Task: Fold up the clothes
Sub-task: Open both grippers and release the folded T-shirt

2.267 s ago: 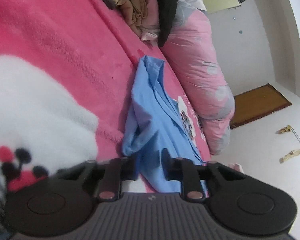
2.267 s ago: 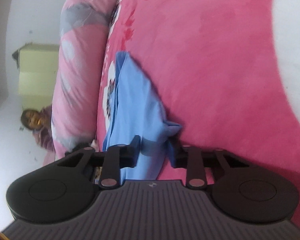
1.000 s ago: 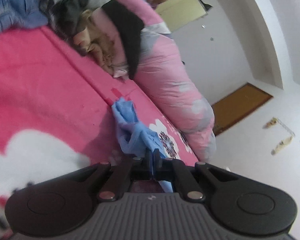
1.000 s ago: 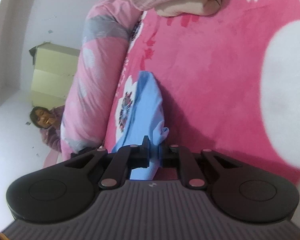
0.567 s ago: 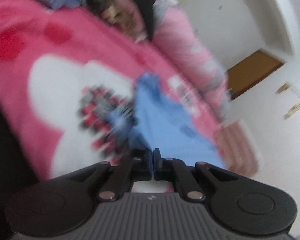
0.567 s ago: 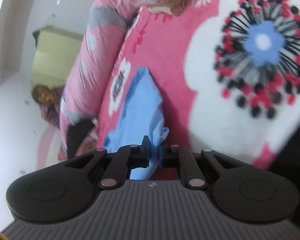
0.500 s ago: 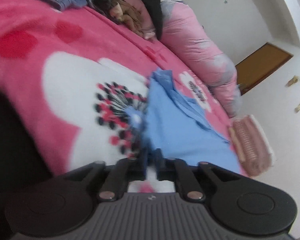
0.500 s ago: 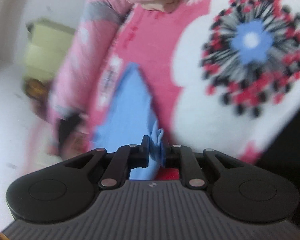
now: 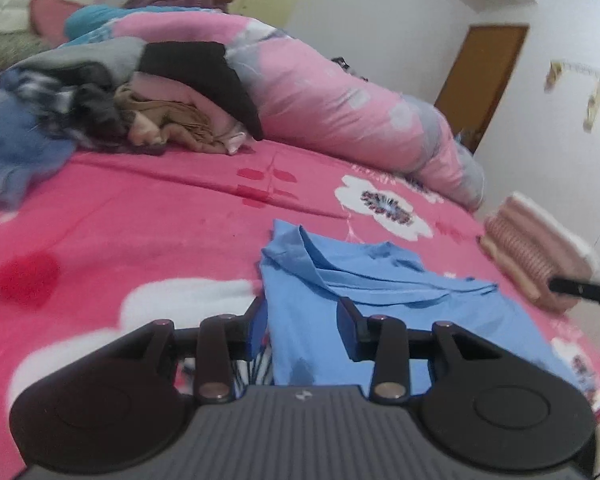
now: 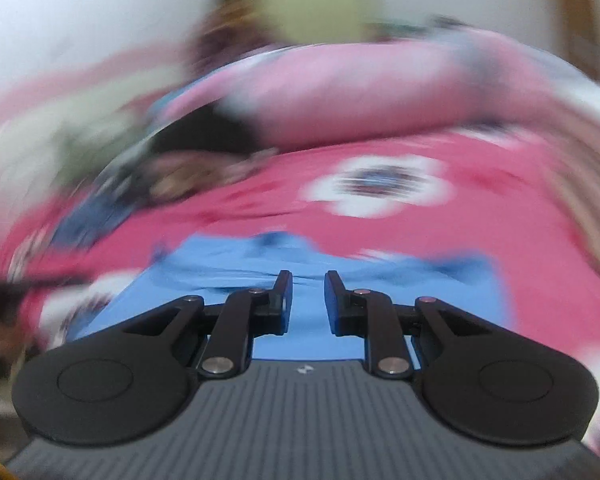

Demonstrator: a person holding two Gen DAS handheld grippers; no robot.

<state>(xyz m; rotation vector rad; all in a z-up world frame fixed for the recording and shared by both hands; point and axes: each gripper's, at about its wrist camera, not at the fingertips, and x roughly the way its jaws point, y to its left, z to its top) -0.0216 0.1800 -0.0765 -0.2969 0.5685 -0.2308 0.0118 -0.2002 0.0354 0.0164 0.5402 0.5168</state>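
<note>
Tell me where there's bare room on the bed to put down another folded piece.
Free: the pink fleece blanket between the heap of unfolded clothes and the light blue shirt. Crowded: the back along the rolled pink quilt, and the right edge by the folded pink knit.

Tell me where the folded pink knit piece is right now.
In the left wrist view the folded pink knit piece lies at the right edge of the pink bedspread, just right of the blue shirt and below the rolled quilt's end.
</note>
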